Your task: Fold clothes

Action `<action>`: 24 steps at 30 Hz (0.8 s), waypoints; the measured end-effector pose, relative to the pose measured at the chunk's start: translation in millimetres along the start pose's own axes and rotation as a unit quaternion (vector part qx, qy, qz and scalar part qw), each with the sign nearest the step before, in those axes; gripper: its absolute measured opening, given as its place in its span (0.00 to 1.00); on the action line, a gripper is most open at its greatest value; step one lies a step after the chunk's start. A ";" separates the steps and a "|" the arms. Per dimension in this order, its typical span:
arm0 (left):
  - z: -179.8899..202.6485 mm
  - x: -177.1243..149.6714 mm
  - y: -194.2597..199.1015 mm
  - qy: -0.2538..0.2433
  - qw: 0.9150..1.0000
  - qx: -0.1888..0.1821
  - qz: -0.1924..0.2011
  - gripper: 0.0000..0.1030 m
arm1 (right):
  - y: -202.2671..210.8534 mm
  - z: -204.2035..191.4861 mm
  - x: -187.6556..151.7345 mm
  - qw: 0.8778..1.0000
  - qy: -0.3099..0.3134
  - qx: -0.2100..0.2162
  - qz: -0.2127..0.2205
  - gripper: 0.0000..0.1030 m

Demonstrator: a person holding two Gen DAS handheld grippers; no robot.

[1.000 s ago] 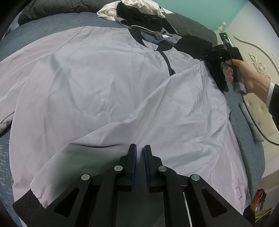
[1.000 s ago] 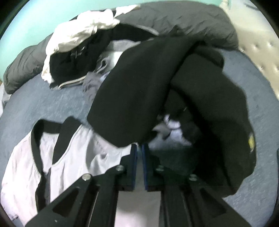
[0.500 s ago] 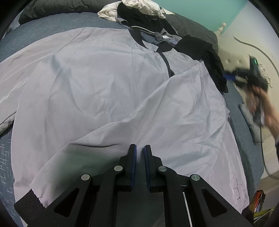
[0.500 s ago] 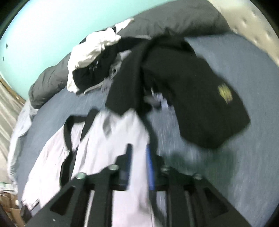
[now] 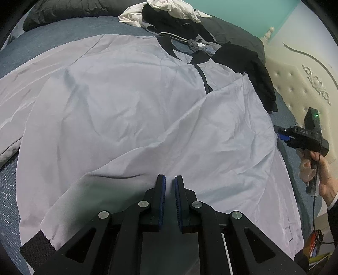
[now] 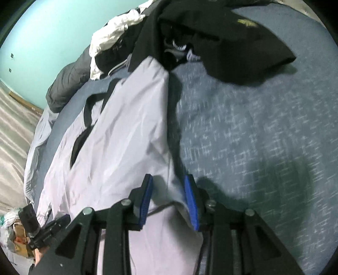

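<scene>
A pale grey jacket with black collar and cuffs lies spread on the blue bed; it also shows in the right wrist view. My left gripper hovers over its lower part with the jaws nearly closed and nothing between them. My right gripper is open, its jaws on either side of the jacket's right edge; in the left wrist view it sits at that edge, held by a hand.
A black garment lies past the jacket's shoulder. A heap of white and black clothes and a dark duvet are at the bed's head. A padded cream headboard stands to the right. The blue bedcover shows beside the jacket.
My right gripper has moved from the black garment near the collar down along the jacket's right edge and has opened. The left gripper has not moved.
</scene>
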State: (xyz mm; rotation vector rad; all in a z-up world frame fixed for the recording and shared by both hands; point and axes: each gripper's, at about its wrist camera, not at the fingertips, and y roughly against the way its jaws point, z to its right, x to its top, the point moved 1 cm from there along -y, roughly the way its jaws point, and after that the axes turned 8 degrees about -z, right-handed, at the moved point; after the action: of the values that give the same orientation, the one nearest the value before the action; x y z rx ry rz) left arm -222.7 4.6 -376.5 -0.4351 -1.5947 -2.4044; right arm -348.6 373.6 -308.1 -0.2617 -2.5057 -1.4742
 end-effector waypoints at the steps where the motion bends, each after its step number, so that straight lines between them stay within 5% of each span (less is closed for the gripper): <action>1: -0.5 0.4 -0.3 0.000 1.000 0.000 0.000 0.09 | -2.2 -0.6 -1.0 1.000 0.002 0.005 0.000 0.30; 4: -0.8 0.3 -1.4 -0.001 1.000 0.001 0.000 0.09 | -7.3 2.1 -3.1 1.000 -0.003 0.016 0.003 0.12; 7: -0.6 1.0 -2.6 -0.002 1.000 -0.001 -0.001 0.09 | -7.8 9.8 -6.2 0.999 -0.021 0.022 0.012 0.09; 15: -2.2 3.1 -4.8 -0.004 1.000 -0.003 -0.004 0.09 | -4.0 18.4 -6.1 0.999 -0.039 0.010 0.033 0.13; 20: -5.9 2.7 -3.1 -0.003 1.000 -0.004 -0.005 0.09 | 22.6 24.3 -3.6 0.995 -0.059 0.005 0.086 0.13; 24: -2.6 1.0 -2.5 -0.003 1.000 -0.002 -0.005 0.09 | 34.6 6.5 -5.8 0.994 -0.023 0.025 0.099 0.13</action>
State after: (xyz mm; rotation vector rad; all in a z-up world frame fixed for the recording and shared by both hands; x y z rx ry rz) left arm -224.8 3.2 -379.2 -0.4372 -1.5975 -2.4166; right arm -334.5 395.7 -283.9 -0.5262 -2.4661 -1.3397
